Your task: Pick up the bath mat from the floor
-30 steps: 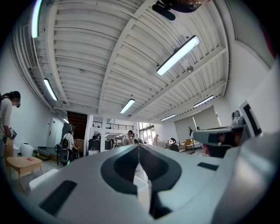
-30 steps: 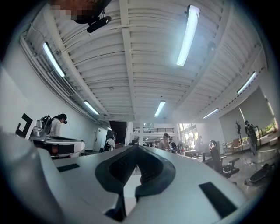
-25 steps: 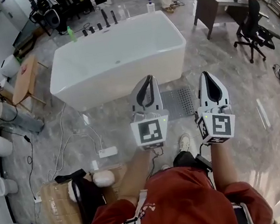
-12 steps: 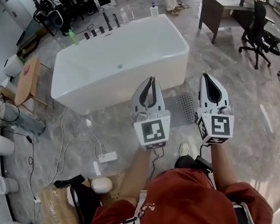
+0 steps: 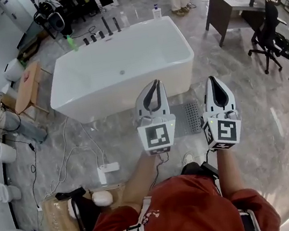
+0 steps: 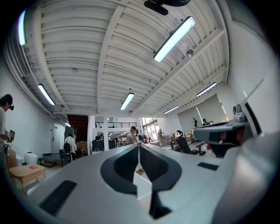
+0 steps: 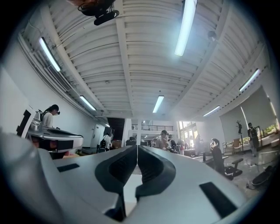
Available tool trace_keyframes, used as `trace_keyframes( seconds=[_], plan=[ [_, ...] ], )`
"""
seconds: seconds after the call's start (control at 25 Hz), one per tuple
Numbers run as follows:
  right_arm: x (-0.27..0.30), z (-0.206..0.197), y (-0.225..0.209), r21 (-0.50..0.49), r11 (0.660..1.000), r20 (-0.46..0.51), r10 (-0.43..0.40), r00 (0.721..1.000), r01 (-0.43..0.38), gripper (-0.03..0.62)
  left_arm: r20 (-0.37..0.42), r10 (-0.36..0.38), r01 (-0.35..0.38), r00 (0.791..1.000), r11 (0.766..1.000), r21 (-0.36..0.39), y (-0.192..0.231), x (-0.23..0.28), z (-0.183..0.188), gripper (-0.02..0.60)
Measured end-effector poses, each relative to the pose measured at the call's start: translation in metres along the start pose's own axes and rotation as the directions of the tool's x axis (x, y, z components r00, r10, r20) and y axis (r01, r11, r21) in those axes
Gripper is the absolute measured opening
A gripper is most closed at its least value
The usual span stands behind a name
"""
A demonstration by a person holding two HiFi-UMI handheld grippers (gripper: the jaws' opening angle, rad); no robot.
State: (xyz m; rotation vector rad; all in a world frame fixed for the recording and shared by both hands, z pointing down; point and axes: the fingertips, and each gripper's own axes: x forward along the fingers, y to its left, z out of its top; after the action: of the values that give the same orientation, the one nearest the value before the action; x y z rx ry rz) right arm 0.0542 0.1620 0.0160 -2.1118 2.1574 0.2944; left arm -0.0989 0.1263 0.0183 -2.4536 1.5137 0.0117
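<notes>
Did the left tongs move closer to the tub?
Yes. The left tongs went forward, toward the tub: the mat on the floor now sits further back alongside them than before.

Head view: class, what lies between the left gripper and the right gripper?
The grey bath mat, flat on the floor by the bathtub, shows in the head view's gap between the left gripper and the right gripper.
</notes>
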Motion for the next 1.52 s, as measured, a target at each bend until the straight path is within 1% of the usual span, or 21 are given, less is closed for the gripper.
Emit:
trace_keyframes(
  seconds=[0.44,0.72,0.92,1.08,1.24,1.4,1.52],
  plan=[
    [0.044,-0.010,-0.068,0.026,1.000,0.013,0.002,1.000,-0.002,0.012,0.007,0.014,-0.014,1.000,1.000,0.003,-0.037,0.071,0.001,0.020],
    [0.061,-0.019,-0.097,0.029,1.000,0.004,0.011,1.000,-0.011,0.012,-0.005,0.021,-0.021,1.000,1.000,-0.006,-0.056,0.100,-0.001,0.020],
    [0.073,-0.025,-0.098,0.021,1.000,-0.014,0.015,1.000,-0.015,0.012,-0.021,0.017,-0.018,1.000,1.000,-0.013,-0.052,0.112,-0.008,0.020],
    [0.083,-0.031,-0.096,0.005,1.000,-0.027,0.014,1.000,-0.014,0.012,-0.011,0.014,-0.014,1.000,1.000,-0.022,-0.047,0.123,-0.014,0.020],
    [0.097,-0.033,-0.091,-0.010,1.000,-0.037,0.008,0.999,-0.008,0.012,-0.017,-0.003,0.002,1.000,0.999,-0.038,-0.039,0.137,-0.019,0.020],
    [0.114,-0.035,-0.081,-0.023,1.000,-0.039,-0.010,0.999,0.009,0.012,-0.001,-0.015,0.015,1.000,0.999,-0.033,-0.022,0.148,-0.020,0.020],
    [0.128,-0.042,-0.065,-0.038,0.999,-0.055,-0.015,0.998,0.013,0.012,-0.004,-0.016,0.016,1.000,0.999,-0.041,-0.003,0.154,-0.026,0.020]
  ],
)
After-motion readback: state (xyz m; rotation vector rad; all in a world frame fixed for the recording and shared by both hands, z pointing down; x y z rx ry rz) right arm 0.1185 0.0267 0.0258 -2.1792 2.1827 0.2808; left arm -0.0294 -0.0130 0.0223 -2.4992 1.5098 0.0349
